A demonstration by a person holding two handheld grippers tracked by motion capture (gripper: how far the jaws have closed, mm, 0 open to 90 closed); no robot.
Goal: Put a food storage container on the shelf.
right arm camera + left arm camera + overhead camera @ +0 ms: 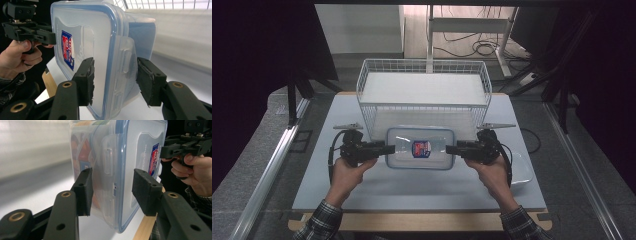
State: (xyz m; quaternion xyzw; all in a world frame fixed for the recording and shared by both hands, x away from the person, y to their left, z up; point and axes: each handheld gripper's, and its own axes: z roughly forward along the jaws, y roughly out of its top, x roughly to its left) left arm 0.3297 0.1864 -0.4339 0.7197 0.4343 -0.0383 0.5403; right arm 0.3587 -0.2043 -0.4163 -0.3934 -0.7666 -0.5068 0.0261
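Both jaw pairs are clamped on the clear lidded container (pixel 420 148), our left gripper (pixel 384 148) pinching its left end and our right gripper (pixel 451 149) its right end, pads set against lid and base. We hold it level between both hands, just near of the white wire basket (pixel 371 80). Below is the pale table (pixel 422 190), another clear container (pixel 522 172) at right.
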